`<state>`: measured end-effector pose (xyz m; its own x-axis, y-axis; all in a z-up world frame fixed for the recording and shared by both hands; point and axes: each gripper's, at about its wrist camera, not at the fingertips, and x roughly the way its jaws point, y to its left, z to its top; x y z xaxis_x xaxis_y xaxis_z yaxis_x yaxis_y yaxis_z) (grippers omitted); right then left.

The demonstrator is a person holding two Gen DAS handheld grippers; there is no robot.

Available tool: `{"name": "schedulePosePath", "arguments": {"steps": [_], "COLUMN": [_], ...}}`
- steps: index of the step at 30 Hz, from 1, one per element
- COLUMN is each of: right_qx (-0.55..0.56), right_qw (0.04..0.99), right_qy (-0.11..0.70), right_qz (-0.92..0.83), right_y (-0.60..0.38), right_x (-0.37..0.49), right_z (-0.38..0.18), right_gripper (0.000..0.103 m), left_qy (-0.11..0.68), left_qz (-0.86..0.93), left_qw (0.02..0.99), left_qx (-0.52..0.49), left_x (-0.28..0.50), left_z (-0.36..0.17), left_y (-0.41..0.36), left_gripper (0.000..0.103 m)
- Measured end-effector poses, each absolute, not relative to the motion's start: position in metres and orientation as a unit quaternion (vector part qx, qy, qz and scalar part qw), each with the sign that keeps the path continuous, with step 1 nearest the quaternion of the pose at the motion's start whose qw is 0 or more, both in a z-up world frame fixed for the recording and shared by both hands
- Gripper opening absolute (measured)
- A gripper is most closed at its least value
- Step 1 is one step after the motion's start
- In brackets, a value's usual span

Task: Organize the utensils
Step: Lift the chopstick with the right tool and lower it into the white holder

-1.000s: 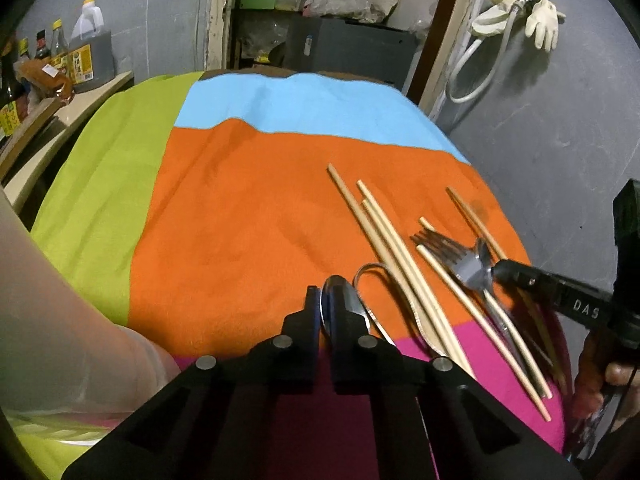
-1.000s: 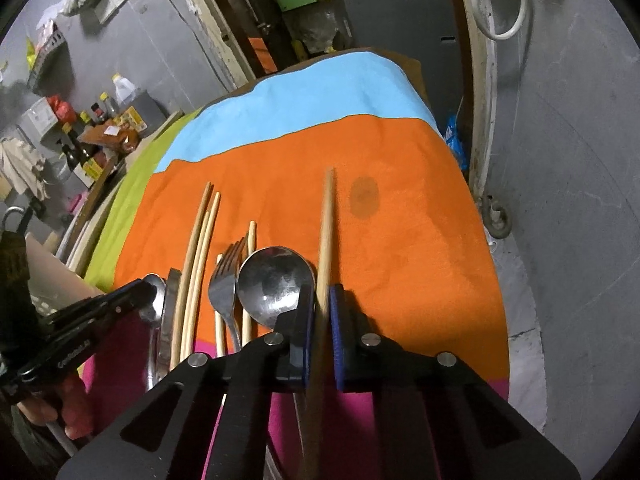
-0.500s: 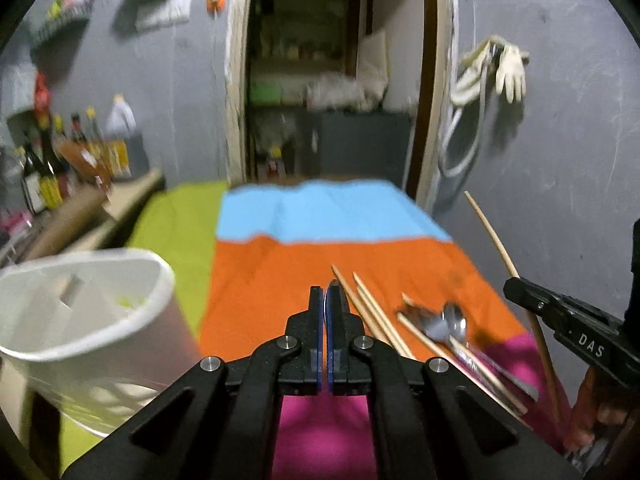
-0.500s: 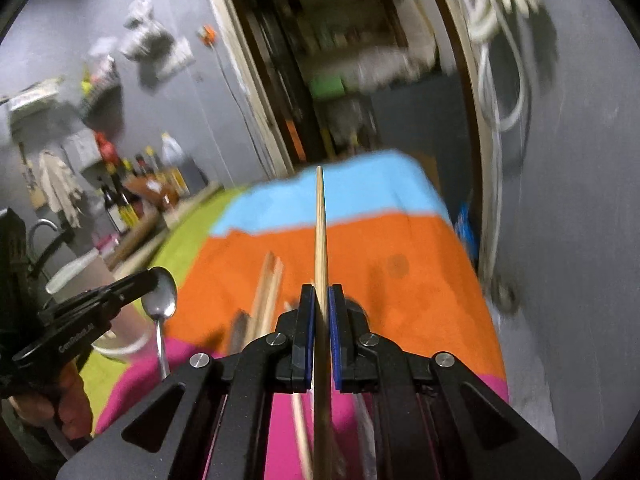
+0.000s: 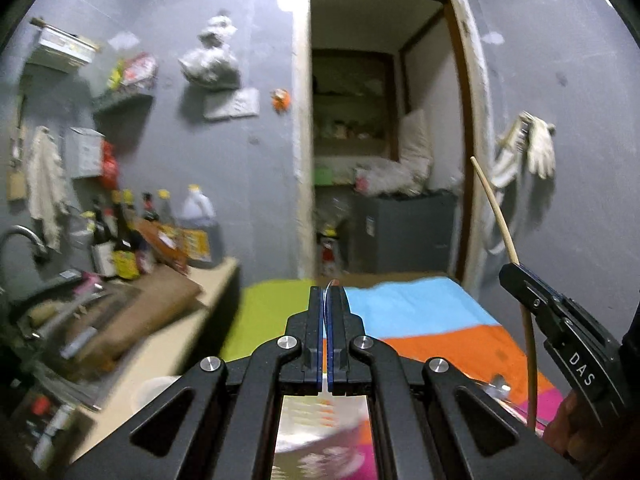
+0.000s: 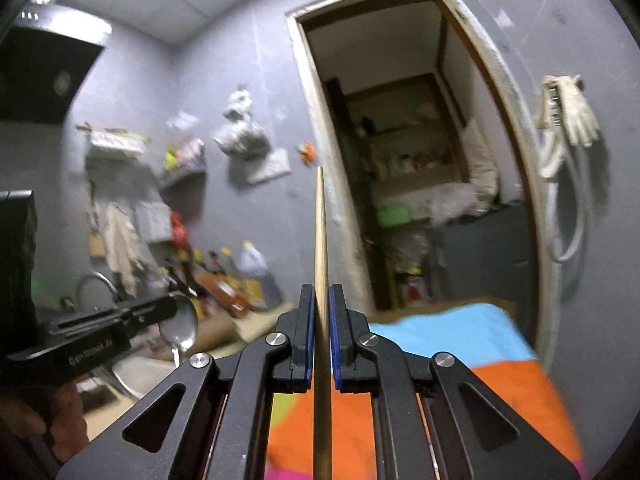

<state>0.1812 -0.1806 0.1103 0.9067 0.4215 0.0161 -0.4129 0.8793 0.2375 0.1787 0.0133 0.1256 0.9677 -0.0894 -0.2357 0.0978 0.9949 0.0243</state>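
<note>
My left gripper is shut on a metal spoon, whose thin edge shows between the pads. In the right wrist view the spoon's bowl hangs from the left gripper at the left. My right gripper is shut on a wooden chopstick that points straight ahead and upward. The left wrist view shows that chopstick rising from the right gripper at the right edge. Both grippers are held above the colourful tablecloth. A white holder sits low under the spoon.
A counter at the left carries bottles, a jug and a tap. An open doorway with shelves lies ahead. Gloves and a hose hang on the right wall. A person's hand holds the right gripper.
Both grippers rose from the table and tilted up to near level, the left carrying the spoon and the right the chopstick. The utensils lying on the cloth dropped out of view.
</note>
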Motion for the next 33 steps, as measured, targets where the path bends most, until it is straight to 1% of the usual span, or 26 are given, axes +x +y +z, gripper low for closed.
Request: {"name": "schedulePosePath", "arguments": {"steps": [8, 13, 23, 33], "right_qx": [0.182, 0.193, 0.154, 0.182], "right_qw": [0.942, 0.937, 0.958, 0.95], "right_qy": [0.001, -0.003, -0.002, 0.014], "right_qz": [0.282, 0.292, 0.243, 0.252], "right_y": [-0.119, -0.094, -0.074, -0.081], "right_x": [0.21, 0.219, 0.223, 0.23], "right_z": [0.131, 0.129, 0.103, 0.116], "right_gripper": [0.005, 0.005, 0.005, 0.005], "left_qy": [0.086, 0.079, 0.092, 0.1], "left_qz": [0.053, 0.112, 0.148, 0.146], "left_qw": [0.995, 0.99, 0.984, 0.984], "left_qx": [0.021, 0.028, 0.021, 0.017], "left_x": [0.166, 0.171, 0.202, 0.207], "left_z": [0.149, 0.142, 0.114, 0.105], "left_y": [0.086, 0.118, 0.144, 0.146], "left_gripper": [0.0, 0.0, 0.0, 0.0]}}
